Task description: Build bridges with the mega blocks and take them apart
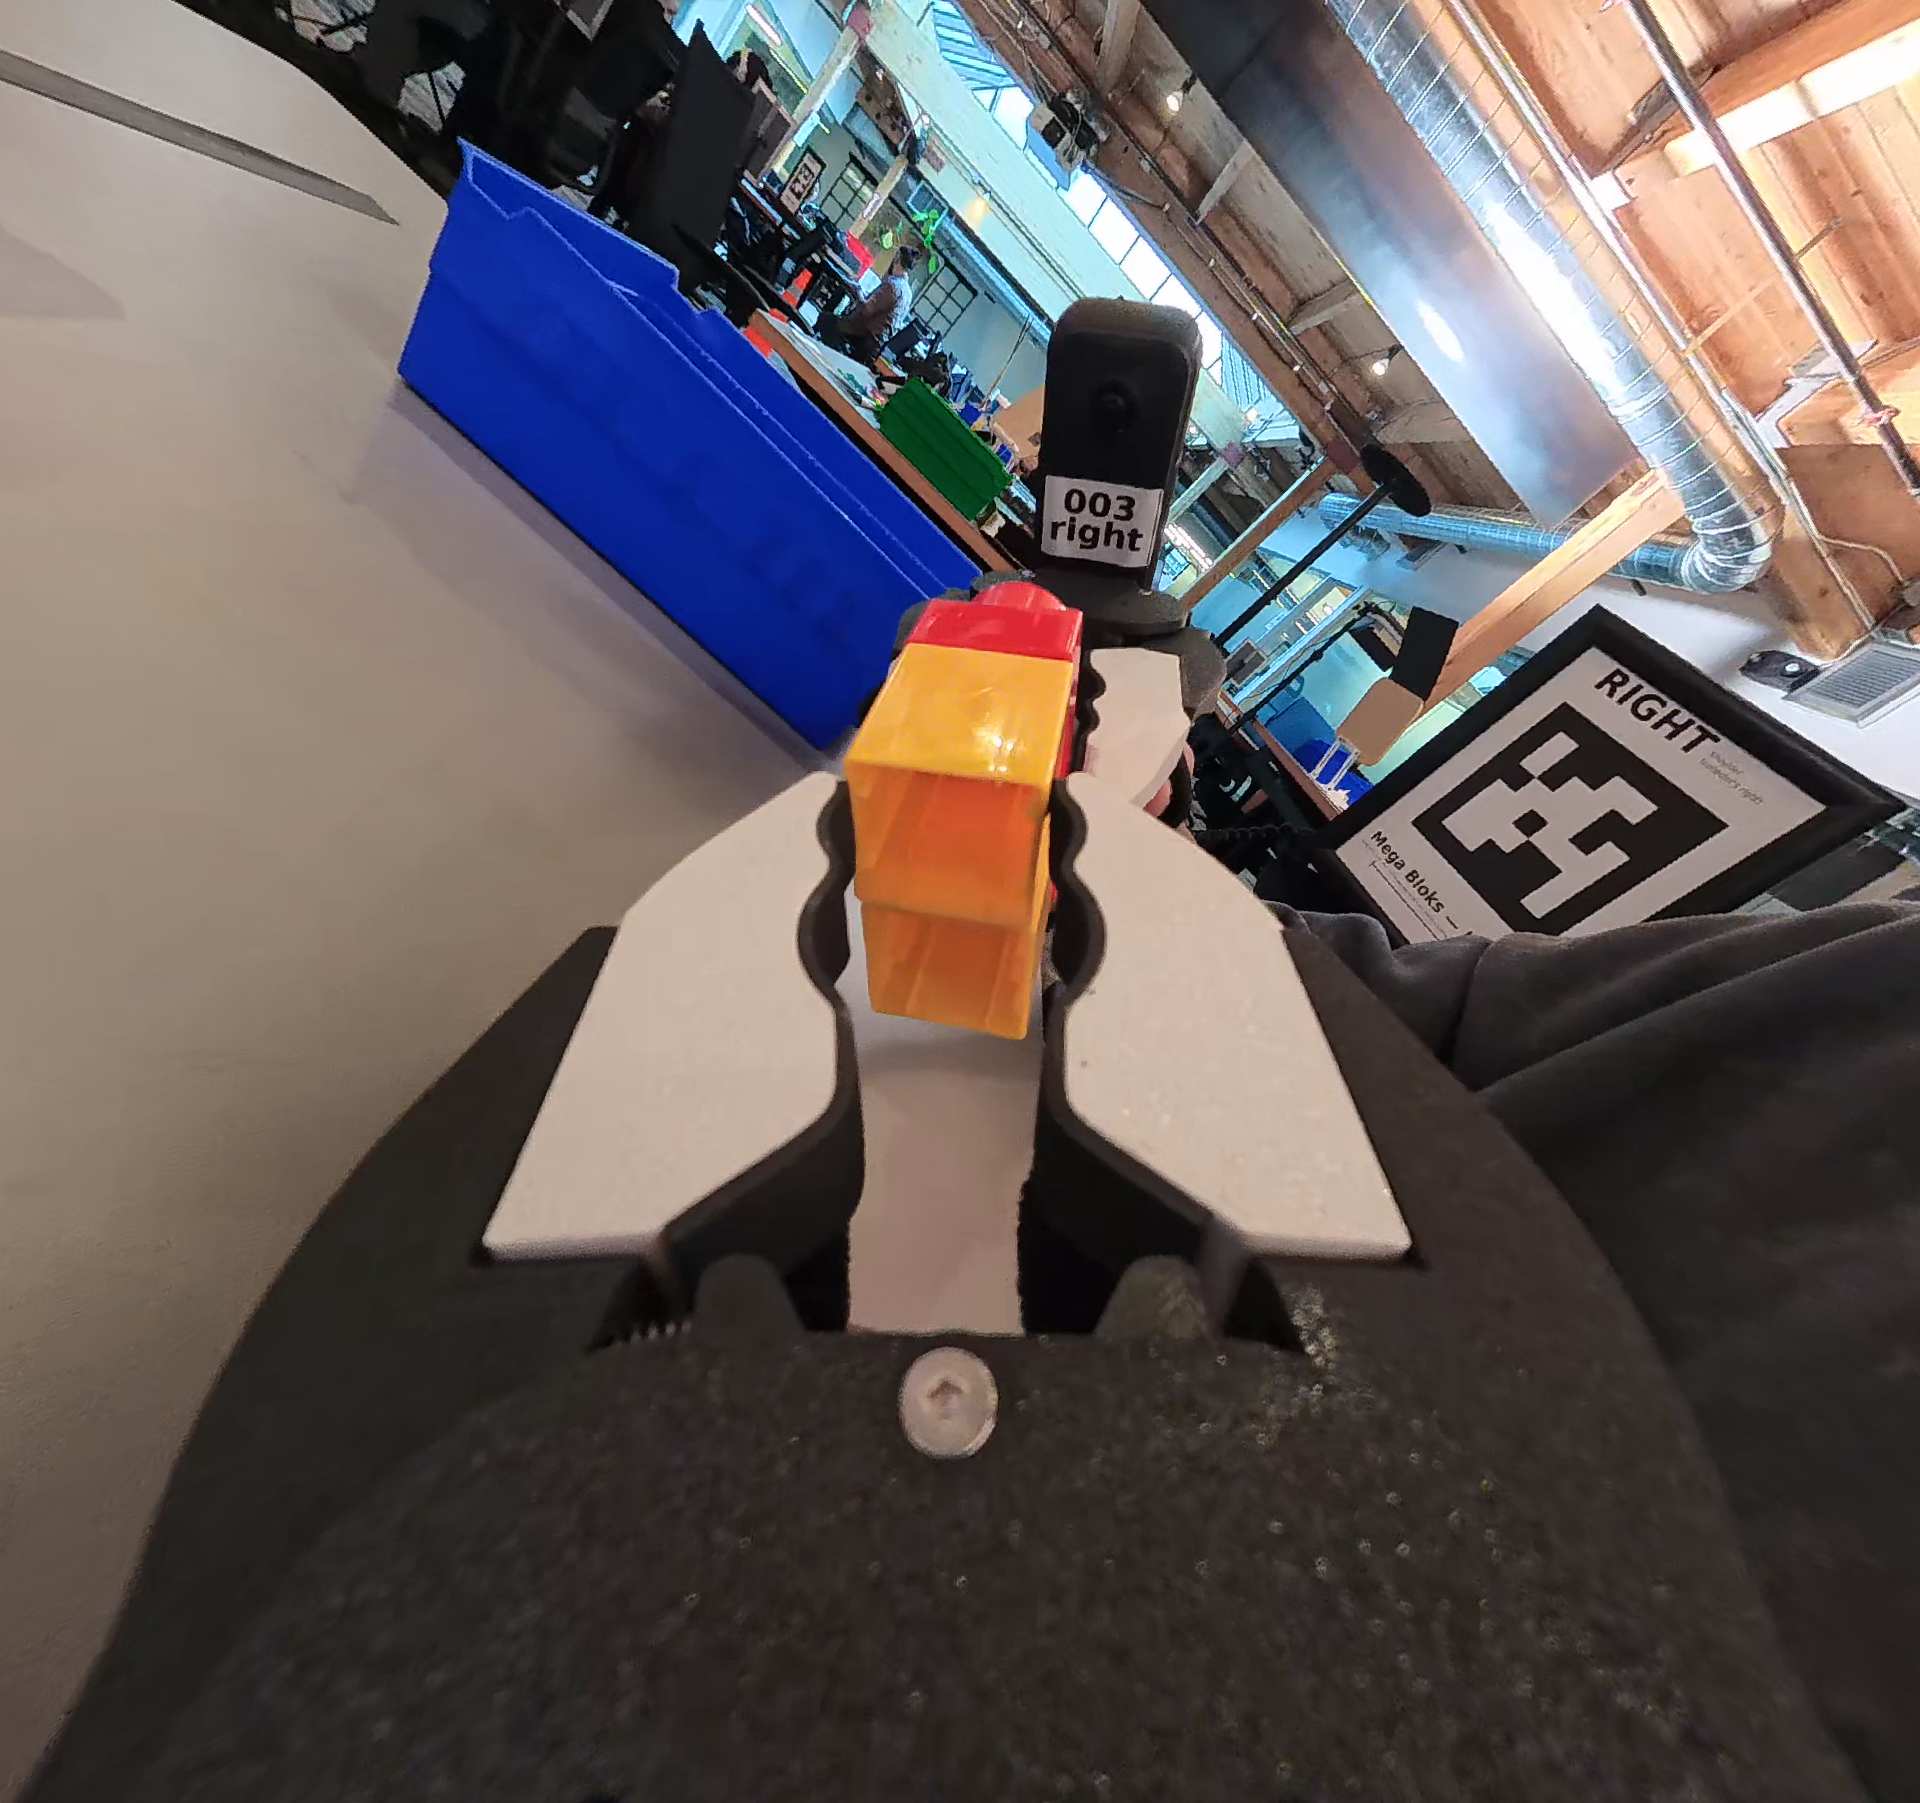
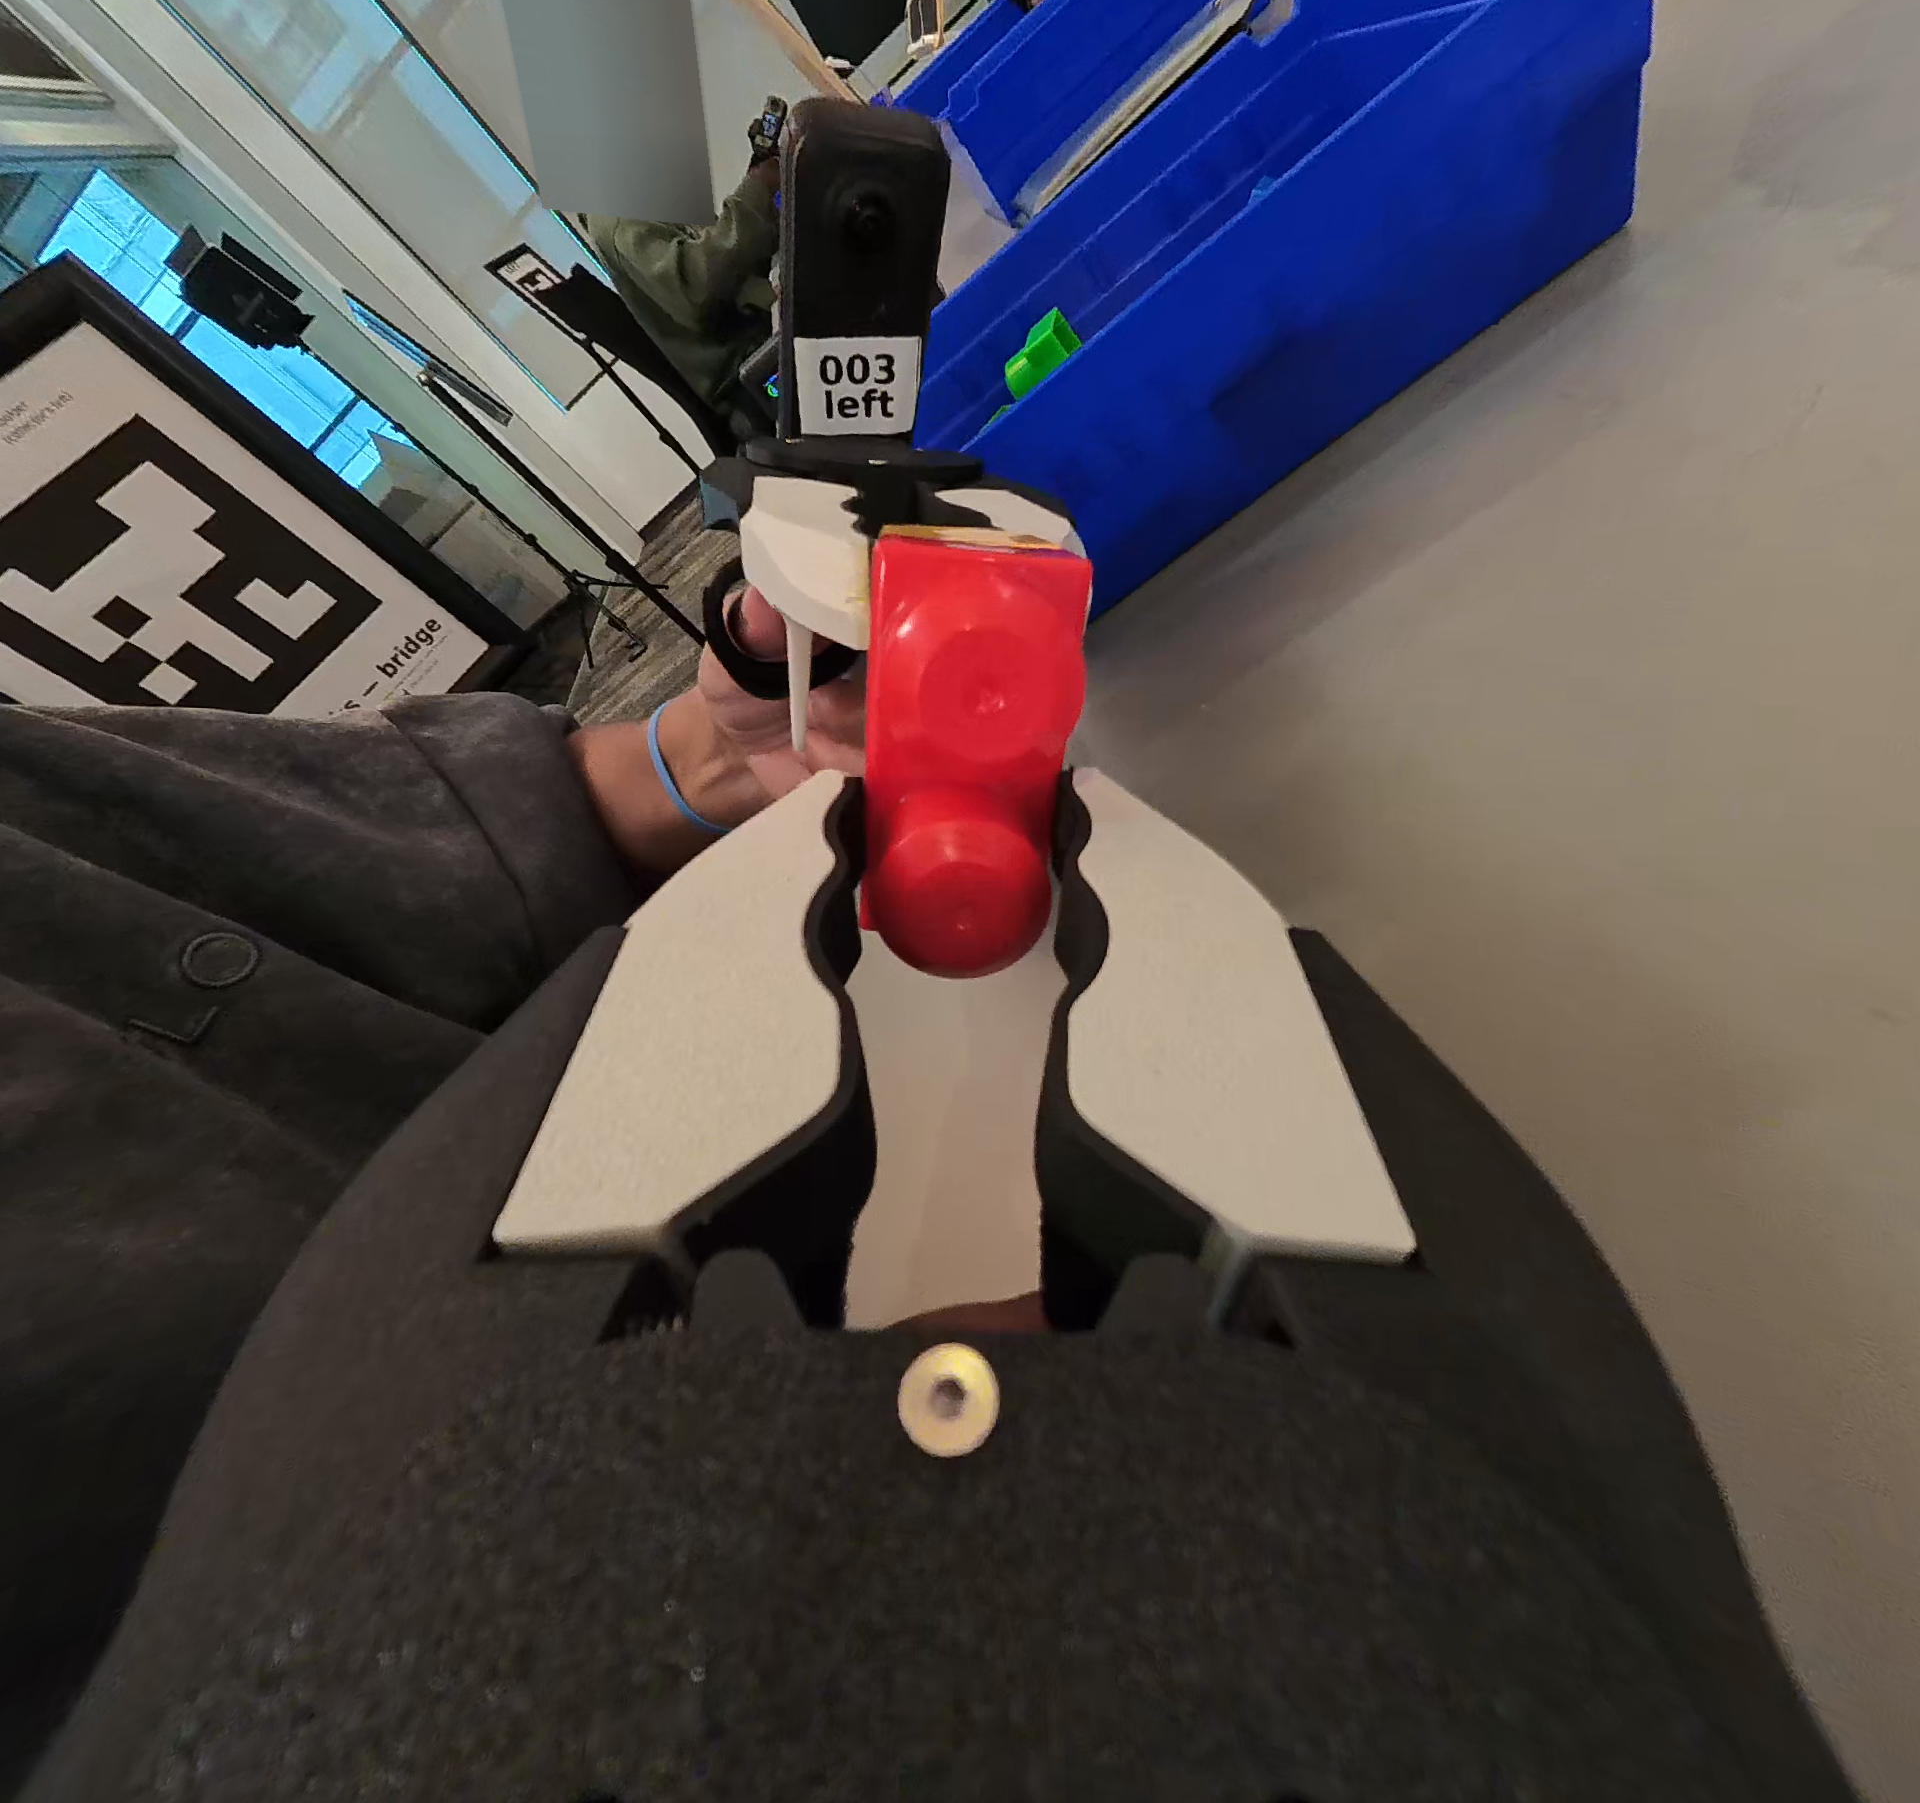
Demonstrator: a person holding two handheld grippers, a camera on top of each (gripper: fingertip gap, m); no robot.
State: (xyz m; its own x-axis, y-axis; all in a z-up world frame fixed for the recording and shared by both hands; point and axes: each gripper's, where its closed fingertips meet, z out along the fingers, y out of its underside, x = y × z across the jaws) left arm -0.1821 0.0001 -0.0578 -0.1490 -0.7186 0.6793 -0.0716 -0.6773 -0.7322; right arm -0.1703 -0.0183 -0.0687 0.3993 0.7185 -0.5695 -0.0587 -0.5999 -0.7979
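In the left wrist view my left gripper (image 1: 951, 880) is shut on a yellow block (image 1: 951, 870), seen from its hollow underside. A red block (image 1: 987, 626) is joined to its far end. The right gripper (image 1: 1127, 714) faces me from beyond and grips that red block. In the right wrist view my right gripper (image 2: 961, 849) is shut on the red block (image 2: 971, 725), studs toward the camera. The left gripper (image 2: 831, 558) holds the far end, where a sliver of yellow (image 2: 997, 535) shows. Both grippers hold the joined blocks in the air above the grey table (image 2: 1558, 818).
A blue bin (image 1: 644, 465) stands on the table behind; in the right wrist view the blue bin (image 2: 1351, 299) holds a green block (image 2: 1039, 356), with a second blue bin (image 2: 1081, 39) behind it. A framed marker sign (image 1: 1590, 797) stands at the table edge. A dark sleeve (image 2: 260, 870) is close. My two grippers' fingertips are within a few centimetres of each other.
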